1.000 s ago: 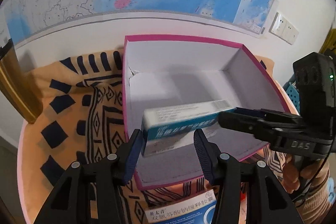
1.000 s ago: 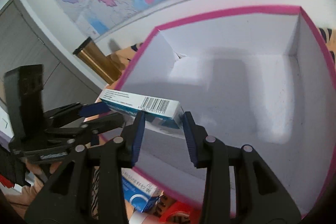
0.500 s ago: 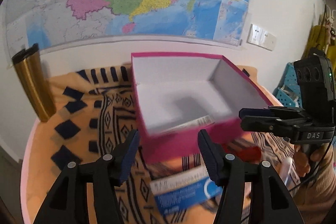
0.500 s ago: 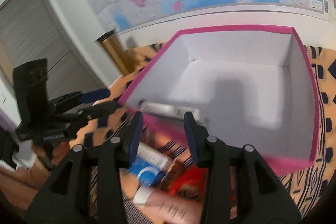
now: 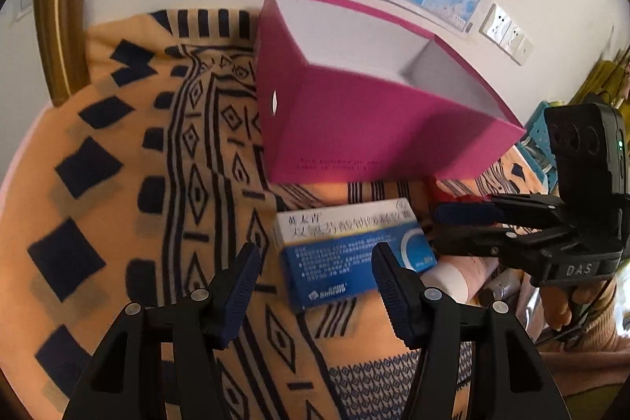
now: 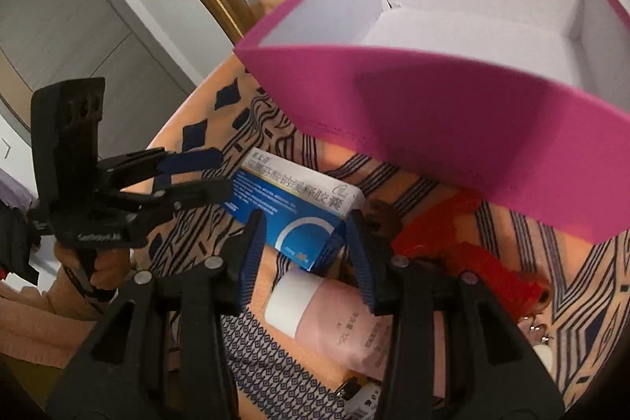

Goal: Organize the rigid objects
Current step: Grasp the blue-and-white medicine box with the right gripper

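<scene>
While both tools hover empty above the table, the blue-and-white medicine box [image 5: 350,254] lies flat on the patterned cloth [image 5: 165,191], just near of the magenta box [image 5: 366,128], whose near wall rises right behind it. Seen from the left wrist, the left tool [image 5: 315,276] has its fingers spread wide, and the medicine box lies just beyond and between them, its long axis running left to right and a little skewed. The right tool [image 6: 305,247] also stands apart, straddling the right end of the same box in its own view. Both tools look about equally near; the right seems better lined up on a short end.

Room is tight on the right: a pink bottle [image 6: 334,325] lies just beside the medicine box and a red crinkled wrapper [image 6: 464,243] sits near it. Left of the box the cloth lies open. A lift would probably have to clear the magenta wall before the box goes into the white interior [image 6: 472,38].
</scene>
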`<move>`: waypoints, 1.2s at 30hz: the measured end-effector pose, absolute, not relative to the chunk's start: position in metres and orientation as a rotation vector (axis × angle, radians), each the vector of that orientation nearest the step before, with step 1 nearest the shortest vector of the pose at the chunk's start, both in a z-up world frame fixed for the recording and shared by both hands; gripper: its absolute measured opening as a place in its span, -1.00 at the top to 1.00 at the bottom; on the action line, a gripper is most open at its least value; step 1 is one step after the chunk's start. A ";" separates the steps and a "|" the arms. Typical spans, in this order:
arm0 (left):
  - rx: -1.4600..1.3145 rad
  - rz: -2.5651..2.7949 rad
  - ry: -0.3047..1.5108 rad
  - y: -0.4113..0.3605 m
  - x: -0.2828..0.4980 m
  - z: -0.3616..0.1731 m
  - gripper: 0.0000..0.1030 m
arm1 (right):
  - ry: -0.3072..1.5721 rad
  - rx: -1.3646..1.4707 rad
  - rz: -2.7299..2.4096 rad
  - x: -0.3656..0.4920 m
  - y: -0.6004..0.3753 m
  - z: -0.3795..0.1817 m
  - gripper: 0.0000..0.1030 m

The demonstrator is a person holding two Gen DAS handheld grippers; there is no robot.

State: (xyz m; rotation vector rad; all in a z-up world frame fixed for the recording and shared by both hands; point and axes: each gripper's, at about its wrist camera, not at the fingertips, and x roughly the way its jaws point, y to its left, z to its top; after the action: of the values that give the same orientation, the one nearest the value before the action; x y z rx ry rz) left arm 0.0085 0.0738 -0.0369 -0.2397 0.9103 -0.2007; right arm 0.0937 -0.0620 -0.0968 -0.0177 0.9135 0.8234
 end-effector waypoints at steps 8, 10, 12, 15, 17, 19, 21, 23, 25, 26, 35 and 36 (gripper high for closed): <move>-0.249 -0.245 0.947 0.067 0.009 -0.046 -0.05 | 0.959 -0.042 0.790 0.106 -0.042 -0.107 0.14; -0.243 -0.244 0.948 0.066 0.010 -0.046 -0.05 | 0.969 -0.043 0.787 0.108 -0.041 -0.110 0.14; -0.247 -0.244 0.947 0.065 0.009 -0.046 -0.05 | 0.961 -0.041 0.784 0.109 -0.040 -0.111 0.11; -0.264 -0.252 0.946 0.066 0.009 -0.045 -0.05 | 0.958 -0.036 0.786 0.109 -0.041 -0.111 0.11; -0.265 -0.249 0.942 0.066 0.009 -0.044 -0.05 | 0.950 -0.034 0.784 0.105 -0.045 -0.111 0.11; -0.263 -0.246 0.935 0.065 0.007 -0.042 -0.05 | 0.939 -0.030 0.786 0.103 -0.047 -0.109 0.11; -0.259 -0.246 0.923 0.064 0.006 -0.038 -0.05 | 0.915 -0.027 0.789 0.098 -0.050 -0.104 0.11; -0.255 -0.252 0.910 0.062 0.003 -0.033 -0.05 | 0.899 -0.029 0.795 0.095 -0.051 -0.099 0.11; -0.246 -0.253 0.896 0.060 0.002 -0.028 -0.05 | 0.877 -0.033 0.800 0.090 -0.053 -0.093 0.11; -0.238 -0.254 0.886 0.058 0.000 -0.024 -0.05 | 0.865 -0.035 0.802 0.088 -0.055 -0.090 0.11; -0.196 -0.276 0.812 0.047 -0.007 0.005 -0.05 | 0.768 -0.046 0.797 0.068 -0.070 -0.065 0.11; -0.190 -0.279 0.802 0.046 -0.008 0.008 -0.05 | 0.758 -0.048 0.797 0.066 -0.072 -0.061 0.11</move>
State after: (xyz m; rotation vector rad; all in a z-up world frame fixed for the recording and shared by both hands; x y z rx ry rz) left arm -0.0079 0.0456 0.0084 -0.1905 0.8022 -0.2795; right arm 0.0661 -0.0718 -0.0615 -0.0478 0.7583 0.7969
